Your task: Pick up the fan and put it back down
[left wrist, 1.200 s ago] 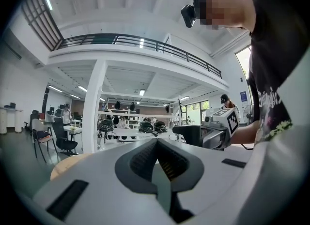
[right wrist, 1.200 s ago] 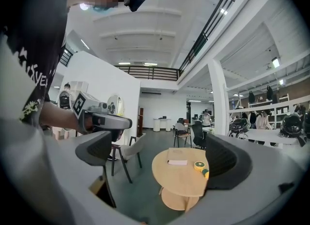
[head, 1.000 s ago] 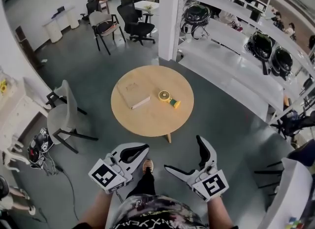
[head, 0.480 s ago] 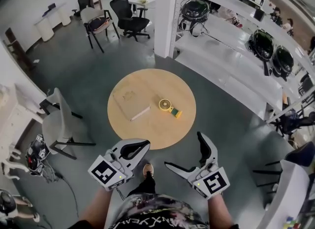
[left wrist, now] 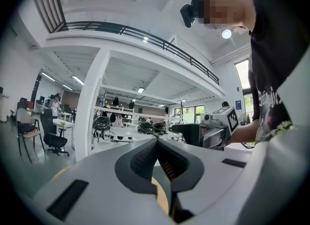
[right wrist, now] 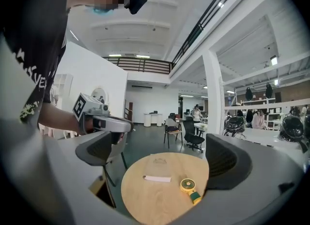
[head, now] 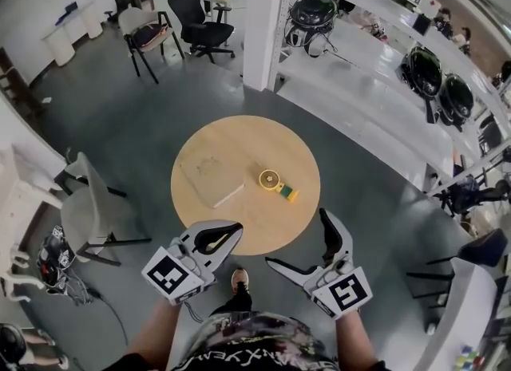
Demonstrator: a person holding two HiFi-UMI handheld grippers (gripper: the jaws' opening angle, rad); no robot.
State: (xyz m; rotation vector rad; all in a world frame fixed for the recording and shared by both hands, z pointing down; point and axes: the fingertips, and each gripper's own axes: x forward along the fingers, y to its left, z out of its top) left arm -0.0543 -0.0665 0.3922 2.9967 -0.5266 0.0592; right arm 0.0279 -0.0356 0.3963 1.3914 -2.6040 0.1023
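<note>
Though unseen leftward, fan (right wrist: 189, 186) (yellow) on table (right wrist: 145, 201)

Grey floor (head: 120, 122), round wood table (head: 271, 146), white pillar (head: 259, 26), shelves (head: 375, 114) rt, chairs (head: 84, 214) lt

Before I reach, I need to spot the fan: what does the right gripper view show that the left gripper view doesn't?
Right only: the fan and a flat book, framed by the open right tool. Left only: the left tool with its tips seen meeting, shut. Both: the round table and white pillar.
</note>
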